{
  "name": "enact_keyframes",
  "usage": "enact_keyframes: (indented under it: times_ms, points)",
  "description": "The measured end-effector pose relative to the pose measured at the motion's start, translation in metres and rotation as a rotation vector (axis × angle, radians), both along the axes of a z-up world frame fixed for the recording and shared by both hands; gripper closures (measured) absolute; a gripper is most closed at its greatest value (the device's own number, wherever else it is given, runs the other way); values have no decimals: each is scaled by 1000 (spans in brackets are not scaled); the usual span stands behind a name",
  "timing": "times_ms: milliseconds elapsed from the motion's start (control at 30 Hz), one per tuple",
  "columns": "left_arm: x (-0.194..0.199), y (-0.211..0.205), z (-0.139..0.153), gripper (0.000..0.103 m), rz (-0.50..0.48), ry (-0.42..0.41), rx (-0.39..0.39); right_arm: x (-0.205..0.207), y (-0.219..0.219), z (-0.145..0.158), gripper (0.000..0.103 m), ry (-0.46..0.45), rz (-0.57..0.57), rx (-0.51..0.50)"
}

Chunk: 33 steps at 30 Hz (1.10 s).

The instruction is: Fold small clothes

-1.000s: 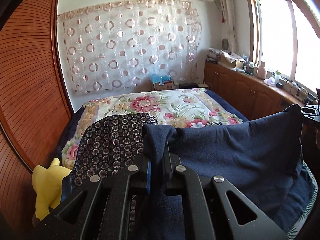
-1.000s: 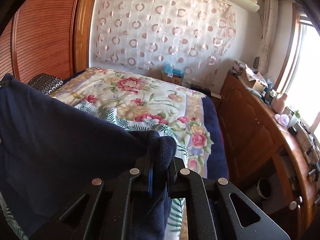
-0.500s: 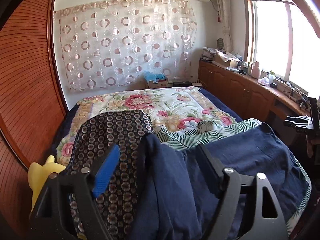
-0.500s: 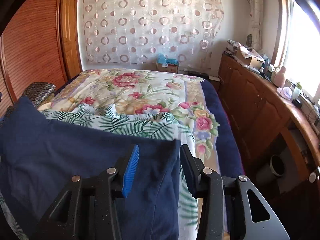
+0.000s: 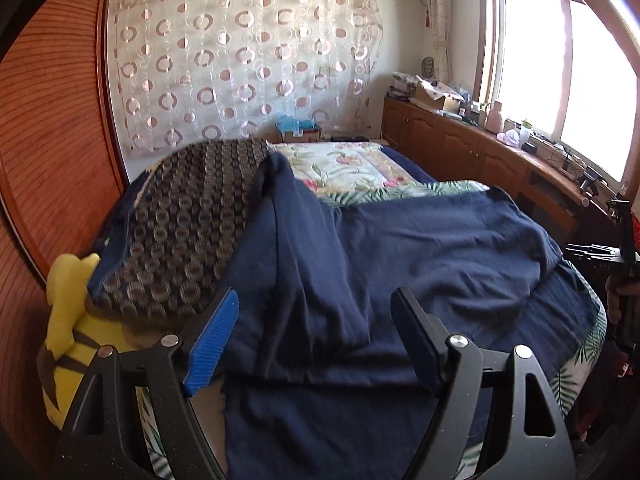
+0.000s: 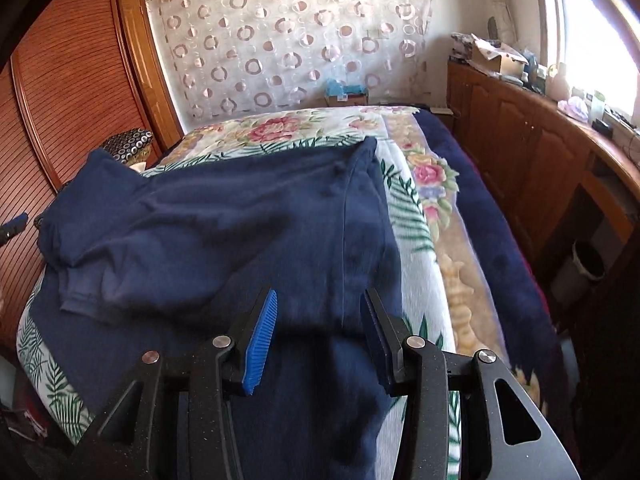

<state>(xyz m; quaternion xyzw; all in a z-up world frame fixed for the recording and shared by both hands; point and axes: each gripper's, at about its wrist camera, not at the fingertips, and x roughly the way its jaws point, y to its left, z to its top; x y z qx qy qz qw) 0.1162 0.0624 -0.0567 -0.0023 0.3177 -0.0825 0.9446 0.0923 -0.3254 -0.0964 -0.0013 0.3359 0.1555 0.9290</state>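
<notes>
A navy blue garment (image 5: pixel 420 248) lies spread over the near end of the bed, with one part folded back over itself. My left gripper (image 5: pixel 316 300) hovers over its left part, open wide, its pads clear of the cloth. In the right wrist view the same garment (image 6: pixel 240 216) lies flat, a sleeve at the left. My right gripper (image 6: pixel 320 300) stands open above the garment's right edge, and neither pad presses on the fabric below.
A dark cloth with ring patterns (image 5: pixel 192 224) lies left of the garment, beside a yellow plush toy (image 5: pixel 68 320). The floral bedspread (image 6: pixel 304 128) stretches to the curtain. Wooden cabinets (image 6: pixel 520 140) line the right wall, slatted wardrobe doors (image 5: pixel 48 120) the left. A bin (image 6: pixel 584 264) stands beside the bed.
Both grippers held the navy garment up by its corners, then opened and let it go. It now lies on the bed, and both grippers have dropped lower.
</notes>
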Motion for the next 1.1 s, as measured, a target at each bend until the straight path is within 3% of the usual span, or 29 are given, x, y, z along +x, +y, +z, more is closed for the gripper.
enact_keyframes:
  times_ms: [233, 600, 833, 1100]
  points:
    - [-7, -7, -34, 24, 3, 73, 11, 5, 3, -1, 42, 62, 22, 14]
    - [5, -4, -66, 24, 28, 174, 18, 41, -1, 6, 42, 102, -43, 60]
    - [12, -6, -87, 24, 10, 250, 46, 51, 9, 7, 42, 75, -76, 15]
    - [13, -14, -89, 18, 4, 237, 70, 41, 7, -2, 41, 61, -72, 45]
